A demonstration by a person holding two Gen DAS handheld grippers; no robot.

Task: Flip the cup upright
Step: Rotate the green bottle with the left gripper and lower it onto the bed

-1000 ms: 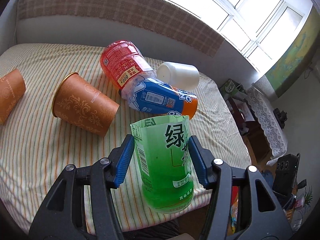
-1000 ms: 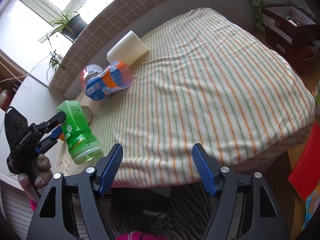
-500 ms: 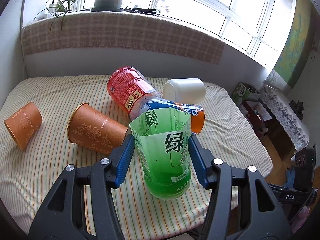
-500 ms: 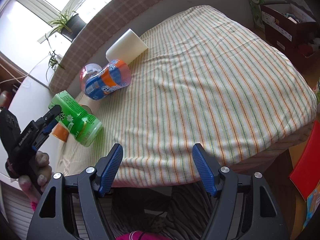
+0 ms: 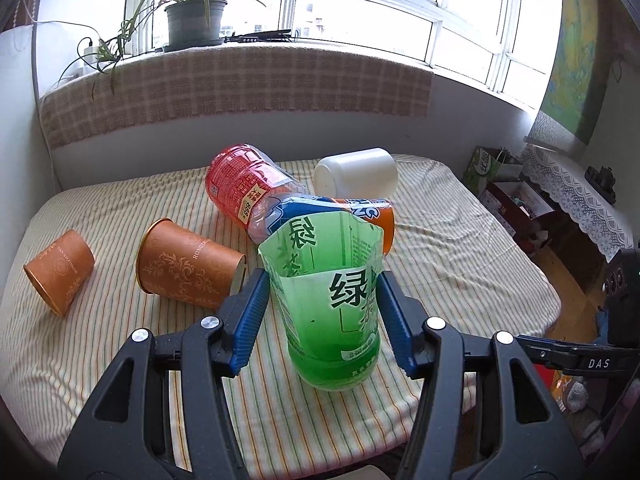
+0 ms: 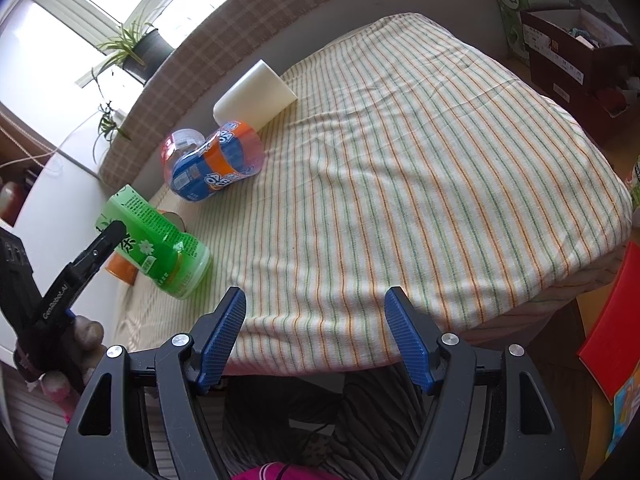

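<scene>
My left gripper (image 5: 320,312) is shut on a green cup cut from a tea bottle (image 5: 332,312). The cup stands open end up, its base on or just above the striped cloth (image 5: 460,264) near the front edge. In the right wrist view the green cup (image 6: 160,248) shows at the left, held by the left gripper (image 6: 116,236). My right gripper (image 6: 314,336) is open and empty, over the cloth's near edge.
Lying on their sides on the cloth: two brown paper cups (image 5: 188,268) (image 5: 60,270), a red bottle cup (image 5: 244,184), a blue-orange bottle cup (image 6: 216,164) and a white cup (image 5: 356,174). Boxes (image 6: 576,52) stand on the floor at the right.
My left gripper has turned the green cup from tilted to open end up and lowered it to the cloth. The right gripper has not moved.
</scene>
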